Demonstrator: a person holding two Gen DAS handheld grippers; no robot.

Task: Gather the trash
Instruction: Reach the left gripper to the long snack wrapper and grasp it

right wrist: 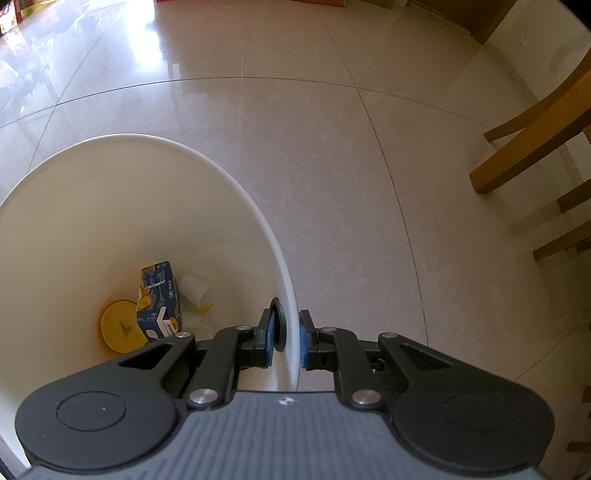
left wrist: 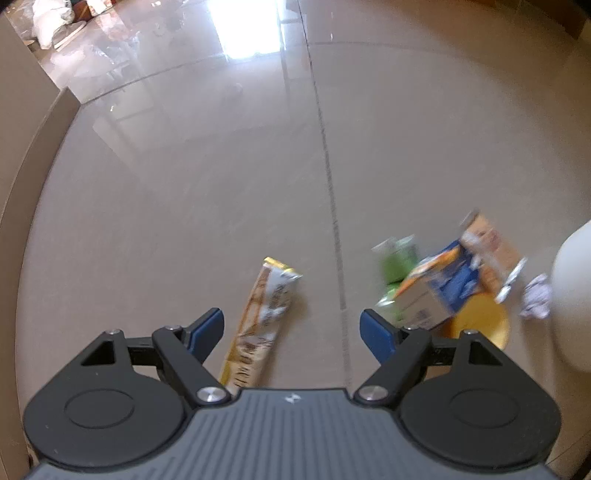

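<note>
In the left wrist view my left gripper (left wrist: 293,330) is open and holds nothing. Just ahead of its left finger, a long yellow-and-white wrapper (left wrist: 262,317) lies on the tiled floor. To the right sits a blurred heap: a green bottle (left wrist: 397,258), a blue-and-orange carton (left wrist: 443,284), a yellow disc (left wrist: 484,325) and crumpled paper (left wrist: 535,295). In the right wrist view my right gripper (right wrist: 290,338) is shut on the rim wall of a white bin (right wrist: 236,192). Inside the bin are a blue carton (right wrist: 159,299), a yellow disc (right wrist: 118,325) and a white cup (right wrist: 197,290).
A white rounded body (left wrist: 572,295), apparently the bin's outside, fills the right edge of the left wrist view. Wooden chair legs (right wrist: 532,147) stand at the right. White bags (left wrist: 50,22) lie far off at the upper left. Glossy beige floor tiles stretch ahead.
</note>
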